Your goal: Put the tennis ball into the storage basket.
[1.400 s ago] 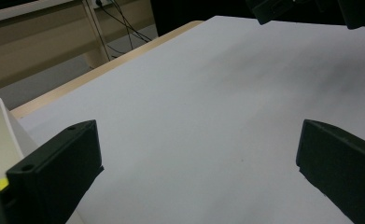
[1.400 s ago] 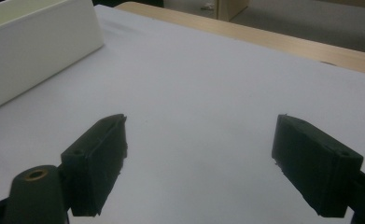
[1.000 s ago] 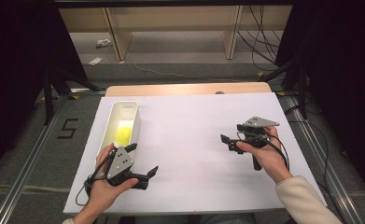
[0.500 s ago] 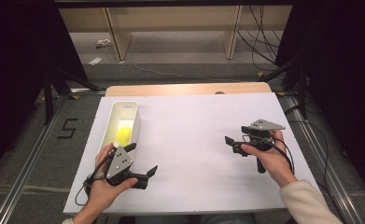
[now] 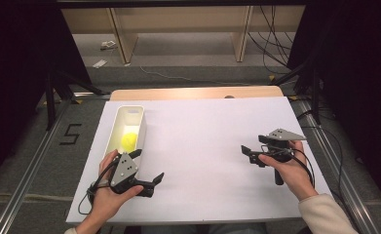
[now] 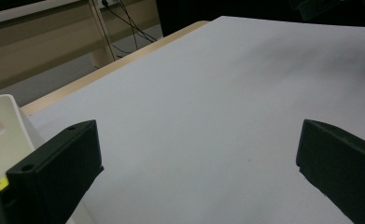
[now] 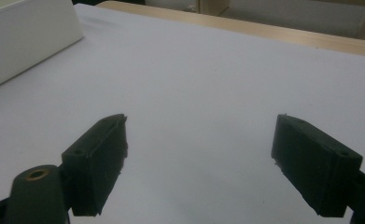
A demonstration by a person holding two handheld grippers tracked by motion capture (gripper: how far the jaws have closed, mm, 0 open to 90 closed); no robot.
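A long white bin (image 5: 135, 116) stands at the table's left, and a yellow ball (image 5: 128, 141) lies inside it. My left gripper (image 5: 148, 166) is held just in front of the bin's near end, open, jaws pointing right with nothing between them. In the left gripper view the left gripper (image 6: 199, 158) is spread wide over bare white table, with the bin's corner (image 6: 3, 135) at the left. My right gripper (image 5: 250, 155) hovers at the right side, open and empty, pointing left. In the right gripper view the right gripper (image 7: 199, 154) faces the bin (image 7: 26, 32) far off.
A white sheet (image 5: 207, 141) covers the table, with a wooden strip (image 5: 193, 92) along its far edge. Beyond it stand wooden shelf legs (image 5: 241, 39) and cables (image 5: 271, 44) on the floor. Metal rails (image 5: 27, 185) run along both sides.
The right gripper has drifted a little to the right and toward the person. The left gripper has stayed in place, still open.
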